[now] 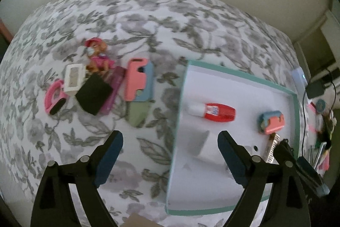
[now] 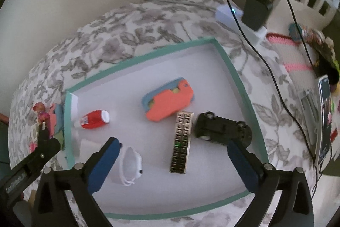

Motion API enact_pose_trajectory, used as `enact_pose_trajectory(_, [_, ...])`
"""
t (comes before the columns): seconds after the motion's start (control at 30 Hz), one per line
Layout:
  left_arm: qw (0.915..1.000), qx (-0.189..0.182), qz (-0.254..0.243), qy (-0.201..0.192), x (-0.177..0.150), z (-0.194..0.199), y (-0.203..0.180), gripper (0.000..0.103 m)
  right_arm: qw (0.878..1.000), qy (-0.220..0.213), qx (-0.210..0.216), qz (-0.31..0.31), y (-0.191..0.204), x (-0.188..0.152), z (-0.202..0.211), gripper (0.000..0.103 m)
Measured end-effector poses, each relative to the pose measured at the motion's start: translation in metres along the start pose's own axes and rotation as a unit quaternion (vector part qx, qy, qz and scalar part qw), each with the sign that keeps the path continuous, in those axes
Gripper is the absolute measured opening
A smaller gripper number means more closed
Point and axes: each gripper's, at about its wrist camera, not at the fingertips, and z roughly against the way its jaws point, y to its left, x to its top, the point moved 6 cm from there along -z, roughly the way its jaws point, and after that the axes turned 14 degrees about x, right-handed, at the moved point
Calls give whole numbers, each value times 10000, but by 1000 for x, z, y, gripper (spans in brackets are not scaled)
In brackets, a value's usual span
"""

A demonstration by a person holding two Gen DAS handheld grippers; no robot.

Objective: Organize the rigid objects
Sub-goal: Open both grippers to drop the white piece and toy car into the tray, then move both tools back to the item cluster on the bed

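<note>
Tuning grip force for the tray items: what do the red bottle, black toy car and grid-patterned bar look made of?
Red bottle: likely glossy plastic; bright highlights, white cap.
Black toy car: probably matte moulded plastic; dull, no shine. It lies on its side or upside down.
Grid-patterned bar: metallic-looking, pale brushed sheen with dark cells; could be metallised plastic.
All lie in the teal-rimmed tray.

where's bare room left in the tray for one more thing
Free: the far strip of the tray behind the orange toy, and the near strip along its front rim. Crowded: the right side, where the keyboard strip and black car lie close.
</note>
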Motion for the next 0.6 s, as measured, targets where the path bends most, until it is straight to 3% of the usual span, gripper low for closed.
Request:
enact_pose_trajectory(0.3, [9988,317,350,-110,13,1,46,91,9982,14,355,493,48,-7,-5,103])
enact_pose_trajectory(0.6, [9917,797,991,-165,21,-1,125,95,9907,144,928,981,111,-22,-15,103])
